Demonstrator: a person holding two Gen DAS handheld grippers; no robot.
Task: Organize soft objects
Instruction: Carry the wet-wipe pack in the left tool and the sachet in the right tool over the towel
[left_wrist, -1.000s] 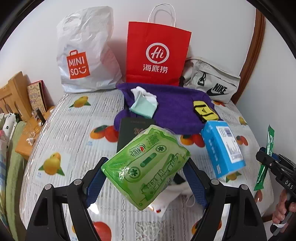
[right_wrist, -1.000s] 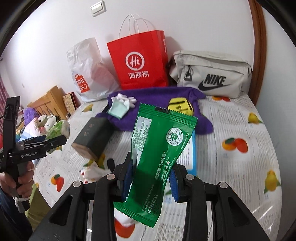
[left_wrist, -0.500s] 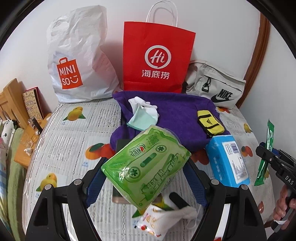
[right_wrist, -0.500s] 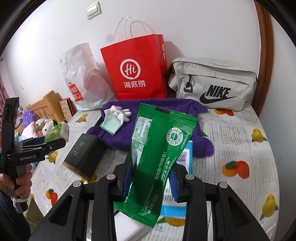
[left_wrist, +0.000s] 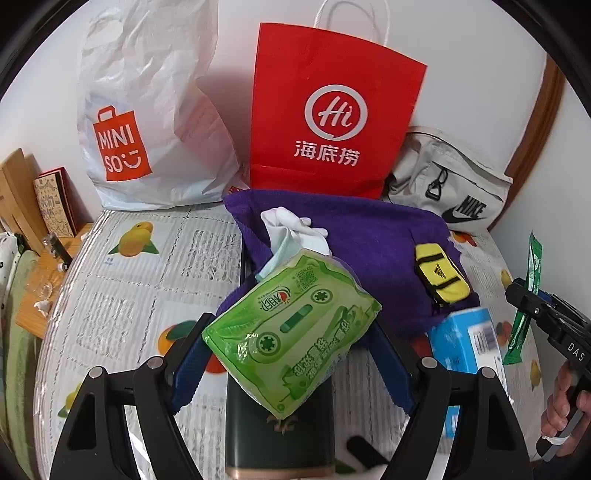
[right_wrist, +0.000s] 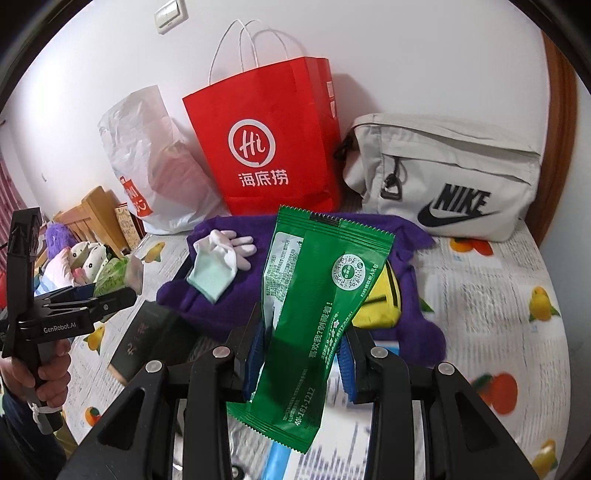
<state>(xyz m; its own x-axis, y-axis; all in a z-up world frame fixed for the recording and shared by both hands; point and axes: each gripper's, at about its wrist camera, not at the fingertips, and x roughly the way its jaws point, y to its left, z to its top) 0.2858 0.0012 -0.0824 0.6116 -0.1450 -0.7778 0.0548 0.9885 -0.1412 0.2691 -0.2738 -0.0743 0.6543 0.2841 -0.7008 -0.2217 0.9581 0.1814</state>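
My left gripper (left_wrist: 291, 332) is shut on a light green tissue pack (left_wrist: 295, 325), held tilted above a dark green box (left_wrist: 280, 443). My right gripper (right_wrist: 303, 347) is shut on a dark green sachet (right_wrist: 317, 295), which stands upright between the blue pads. Ahead of both lies a purple cloth (left_wrist: 369, 236) bearing a white glove (left_wrist: 295, 225) with a mint sock, and a small yellow pouch (left_wrist: 441, 278). In the left wrist view the right gripper (left_wrist: 532, 302) shows at the right edge, a hand on its handle.
Against the back wall stand a white MINISO plastic bag (left_wrist: 147, 122), a red paper bag (left_wrist: 332, 118) and a grey Nike bag (left_wrist: 450, 184). A blue box (left_wrist: 461, 339) lies right of the left gripper. The fruit-print bedcover (left_wrist: 147, 277) is bare on the left; a wooden stand (left_wrist: 40, 288) borders it.
Both grippers have moved forward toward the bags at the wall, each keeping its pack. The purple cloth is now close, and the dark green box has slid under the left gripper.
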